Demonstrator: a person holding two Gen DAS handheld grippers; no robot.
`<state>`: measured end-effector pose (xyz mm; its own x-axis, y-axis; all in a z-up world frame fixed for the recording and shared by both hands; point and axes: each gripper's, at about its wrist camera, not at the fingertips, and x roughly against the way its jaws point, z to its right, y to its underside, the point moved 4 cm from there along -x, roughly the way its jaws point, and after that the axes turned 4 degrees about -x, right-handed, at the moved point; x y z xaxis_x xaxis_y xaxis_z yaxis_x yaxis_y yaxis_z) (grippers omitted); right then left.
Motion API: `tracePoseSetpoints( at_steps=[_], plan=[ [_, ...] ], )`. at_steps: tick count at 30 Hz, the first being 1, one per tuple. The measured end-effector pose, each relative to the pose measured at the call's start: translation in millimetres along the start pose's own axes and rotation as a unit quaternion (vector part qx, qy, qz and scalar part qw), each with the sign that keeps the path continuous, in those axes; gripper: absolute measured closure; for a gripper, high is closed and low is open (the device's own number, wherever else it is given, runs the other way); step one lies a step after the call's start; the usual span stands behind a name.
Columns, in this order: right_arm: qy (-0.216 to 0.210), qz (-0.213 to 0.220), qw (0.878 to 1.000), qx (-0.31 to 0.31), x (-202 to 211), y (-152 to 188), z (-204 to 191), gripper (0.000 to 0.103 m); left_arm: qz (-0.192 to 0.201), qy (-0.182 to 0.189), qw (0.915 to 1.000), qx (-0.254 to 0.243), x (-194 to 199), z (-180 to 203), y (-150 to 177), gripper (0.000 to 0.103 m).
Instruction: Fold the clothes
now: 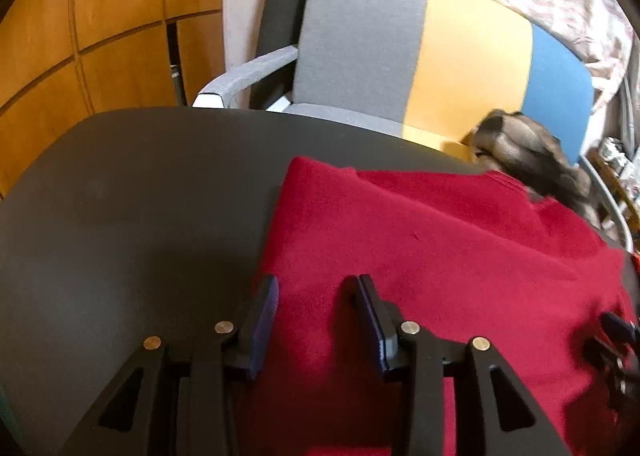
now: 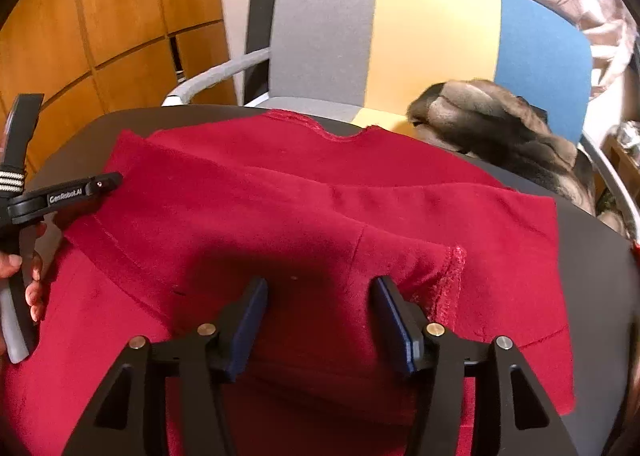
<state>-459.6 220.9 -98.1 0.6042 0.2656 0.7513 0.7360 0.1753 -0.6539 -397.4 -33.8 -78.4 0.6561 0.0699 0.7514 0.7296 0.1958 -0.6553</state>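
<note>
Right gripper [image 2: 320, 296], jaws apart, over red shirt [image 2: 320, 192] on table [image 2: 600, 256]

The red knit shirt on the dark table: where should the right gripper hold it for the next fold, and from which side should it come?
Probably the folded-in sleeve cuff of the red knit shirt. It lies loose on top, a free ribbed edge just right of the open right gripper. Come from the near side, low over the dark table, one finger slipping under that edge.

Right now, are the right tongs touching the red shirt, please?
Cannot tell: in the right wrist view the right tongs stand open over the red shirt, but no gap or contact shows plainly.
</note>
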Motion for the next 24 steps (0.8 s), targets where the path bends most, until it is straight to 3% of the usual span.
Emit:
tracePoseSetpoints(
  at_steps=[2,5,9,13,18,21,24],
  plan=[
    [-0.023,0.006,0.999,-0.022,29,6,6,0.041,0.003,0.026,0.9995,0.017,24,-5,15,0.062],
    [-0.062,0.02,0.996,-0.059,83,29,16,0.024,-0.008,0.059,0.9973,0.044,61,-19,51,0.062],
    [-0.066,0.018,0.995,-0.077,155,83,37,0.024,-0.018,0.079,0.9955,0.051,102,-37,100,0.062],
    [-0.05,-0.015,0.994,-0.1,211,156,61,0.024,-0.013,0.069,0.9973,0.023,137,-49,148,0.06],
    [-0.065,-0.053,0.986,-0.142,234,234,70,0.024,-0.017,0.066,0.9977,-0.007,165,-58,203,0.056],
    [-0.072,-0.057,0.981,-0.17,228,261,64,0.024,-0.006,0.075,0.9971,-0.009,176,-60,224,0.055],
    [-0.079,-0.034,0.981,-0.173,228,269,54,0.025,-0.011,0.093,0.9956,0.003,181,-60,233,0.05]
  ],
)
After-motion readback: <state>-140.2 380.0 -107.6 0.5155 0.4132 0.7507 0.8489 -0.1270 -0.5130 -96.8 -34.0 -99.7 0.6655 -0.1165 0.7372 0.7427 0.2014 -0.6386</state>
